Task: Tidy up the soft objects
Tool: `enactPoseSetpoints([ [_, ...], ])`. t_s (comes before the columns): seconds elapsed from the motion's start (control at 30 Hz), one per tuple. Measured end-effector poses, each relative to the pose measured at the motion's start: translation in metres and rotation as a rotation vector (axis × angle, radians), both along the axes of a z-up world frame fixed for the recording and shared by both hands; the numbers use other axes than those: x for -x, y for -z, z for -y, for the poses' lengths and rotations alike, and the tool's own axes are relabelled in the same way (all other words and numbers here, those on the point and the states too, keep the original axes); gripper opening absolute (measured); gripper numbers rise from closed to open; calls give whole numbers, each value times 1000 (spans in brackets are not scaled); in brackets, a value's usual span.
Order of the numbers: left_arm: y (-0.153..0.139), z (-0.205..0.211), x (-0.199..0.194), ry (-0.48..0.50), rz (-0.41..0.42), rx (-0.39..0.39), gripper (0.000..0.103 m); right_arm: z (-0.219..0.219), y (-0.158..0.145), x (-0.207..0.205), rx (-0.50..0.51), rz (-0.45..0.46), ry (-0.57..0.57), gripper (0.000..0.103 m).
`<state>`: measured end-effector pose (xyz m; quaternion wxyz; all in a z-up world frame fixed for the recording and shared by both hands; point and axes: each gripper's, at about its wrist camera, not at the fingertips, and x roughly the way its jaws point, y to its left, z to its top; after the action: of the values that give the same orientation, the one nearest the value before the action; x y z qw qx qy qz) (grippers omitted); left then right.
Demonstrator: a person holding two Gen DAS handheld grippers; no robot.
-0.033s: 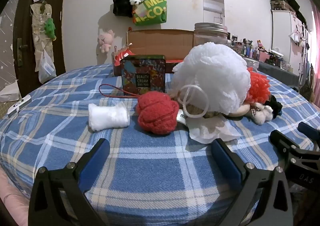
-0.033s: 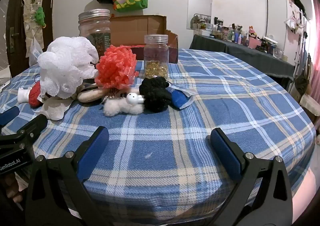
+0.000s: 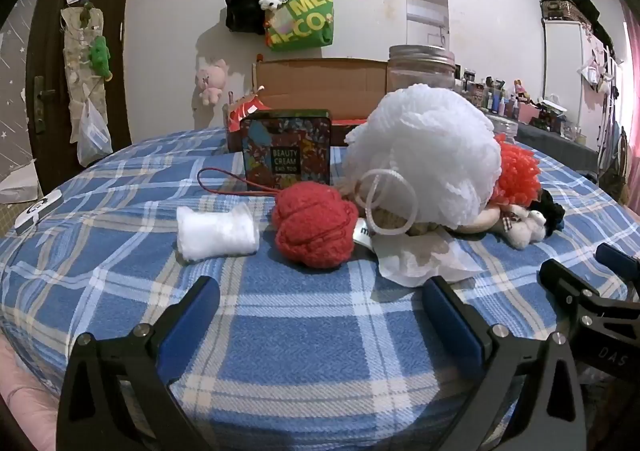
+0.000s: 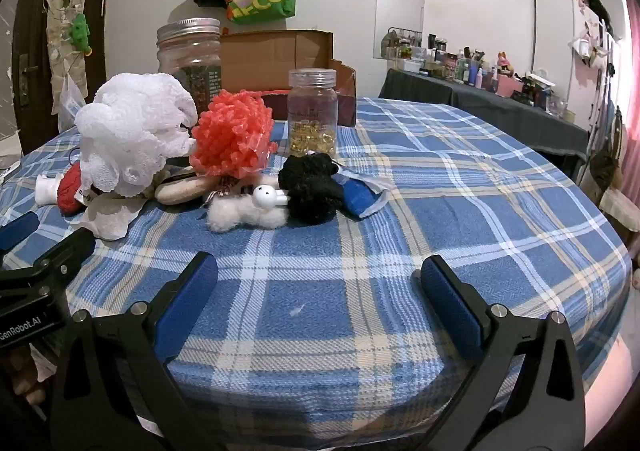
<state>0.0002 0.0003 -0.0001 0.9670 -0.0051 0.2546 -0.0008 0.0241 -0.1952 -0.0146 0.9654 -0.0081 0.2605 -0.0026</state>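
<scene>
Both tongs spread wide, grasping nothing — left tongs [image 3: 316, 309] before red knit ball [image 3: 314, 225], right tongs [image 4: 318, 283] short of plush lamb [image 4: 248, 211]. Soft pile heaped mid-surface [image 4: 460, 187], unsorted; no change discernible — task unstarted.

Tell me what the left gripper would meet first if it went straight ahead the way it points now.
Most likely the red knitted ball, which lies roughly on the centre line ahead of the open left gripper, with bare plaid cloth between them. The white roll sits left of that line. Depth is uncertain.
</scene>
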Motion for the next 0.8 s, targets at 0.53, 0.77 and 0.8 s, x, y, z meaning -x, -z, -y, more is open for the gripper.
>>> enactPoseSetpoints([
  [0.53, 0, 0, 0, 0, 3, -6, 103, 0, 0, 0, 2, 5, 0, 103],
  [0.77, 0, 0, 0, 0, 2, -6, 103, -1, 0, 0, 3, 6, 0, 103],
  [0.8, 0, 0, 0, 0, 2, -6, 103, 0, 0, 1, 3, 6, 0, 103],
])
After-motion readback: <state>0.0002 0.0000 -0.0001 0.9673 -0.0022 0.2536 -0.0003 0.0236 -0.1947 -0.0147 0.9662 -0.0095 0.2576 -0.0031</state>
